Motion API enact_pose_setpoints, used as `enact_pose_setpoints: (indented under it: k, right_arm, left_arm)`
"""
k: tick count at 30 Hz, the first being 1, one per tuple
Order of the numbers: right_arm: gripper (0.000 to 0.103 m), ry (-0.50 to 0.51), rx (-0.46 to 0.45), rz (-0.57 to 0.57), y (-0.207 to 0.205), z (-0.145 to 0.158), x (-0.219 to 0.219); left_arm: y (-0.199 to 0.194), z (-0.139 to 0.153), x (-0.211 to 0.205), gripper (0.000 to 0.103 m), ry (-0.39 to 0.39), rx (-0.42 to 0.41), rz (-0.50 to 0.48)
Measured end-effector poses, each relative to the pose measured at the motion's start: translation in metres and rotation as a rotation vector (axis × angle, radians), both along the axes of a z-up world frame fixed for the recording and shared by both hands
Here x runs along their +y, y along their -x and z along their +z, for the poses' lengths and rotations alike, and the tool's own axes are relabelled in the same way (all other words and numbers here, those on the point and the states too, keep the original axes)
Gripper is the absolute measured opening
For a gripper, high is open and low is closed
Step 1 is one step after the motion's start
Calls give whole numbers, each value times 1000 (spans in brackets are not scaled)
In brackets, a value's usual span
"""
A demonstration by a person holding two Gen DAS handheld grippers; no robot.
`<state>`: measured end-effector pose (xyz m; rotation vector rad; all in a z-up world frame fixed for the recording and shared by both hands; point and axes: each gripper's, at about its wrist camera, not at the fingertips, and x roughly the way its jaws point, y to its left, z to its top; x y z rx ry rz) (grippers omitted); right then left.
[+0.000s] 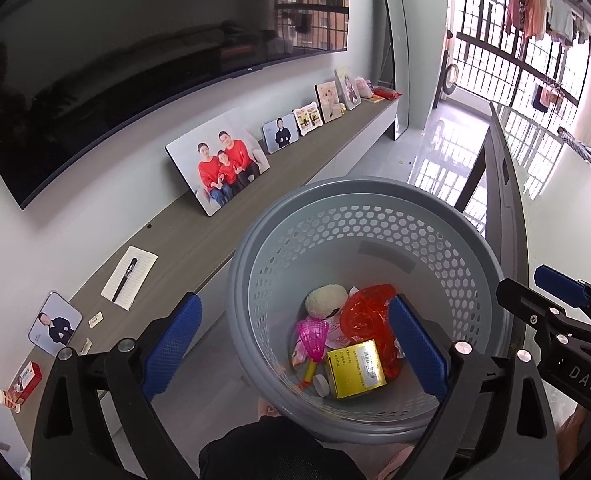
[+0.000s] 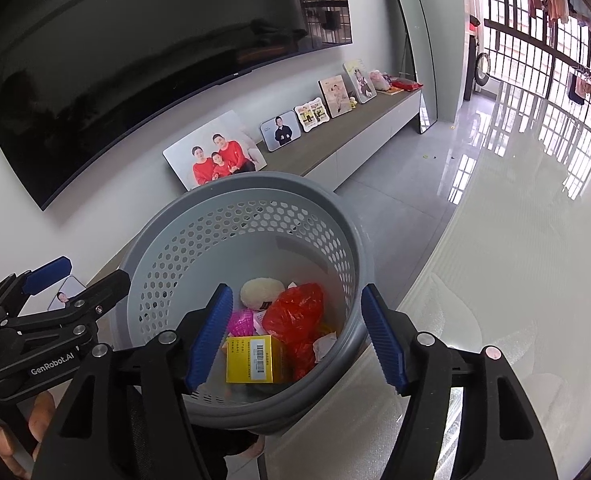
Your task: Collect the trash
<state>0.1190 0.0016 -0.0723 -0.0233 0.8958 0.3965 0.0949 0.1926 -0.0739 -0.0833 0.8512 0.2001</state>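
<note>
A grey basket [image 1: 375, 208] with a honeycomb-holed wall stands in front of a long low cabinet [image 1: 199, 232], and both grippers hang above its mouth, pointing down into it. On its floor lies the trash: a yellow box [image 1: 357, 370] with a barcode label, nearest the camera; a crumpled red plastic bag [image 1: 365, 314] behind and to the right of it; a cream-coloured fluffy ball [image 1: 327, 300] at the back; a pink netted toy [image 1: 313, 334] on the left, with a small white cap [image 1: 321, 385] just beside the box. Scraps of white paper [image 2: 323, 344] show at the right of the bag. The left gripper [image 1: 295, 350] has its blue pads spread wide with nothing between them. The right gripper [image 2: 299, 338] also stands open, less wide, and grips nothing. On the cabinet top are a row of framed photos [image 1: 219, 164], a notepad [image 1: 129, 276] with a black pen [image 1: 125, 278] on it, and a red box [image 1: 25, 382]. A dark television [image 1: 135, 52] hangs on the wall above.
</note>
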Motion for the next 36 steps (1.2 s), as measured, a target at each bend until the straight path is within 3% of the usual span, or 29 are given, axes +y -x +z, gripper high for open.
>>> enact_pose_setpoints:
  k: [36]
  right_arm:
    - [65, -16, 2, -4, 2, 2, -5]
  left_arm:
    - [-3, 5, 1, 95, -11, 4, 13]
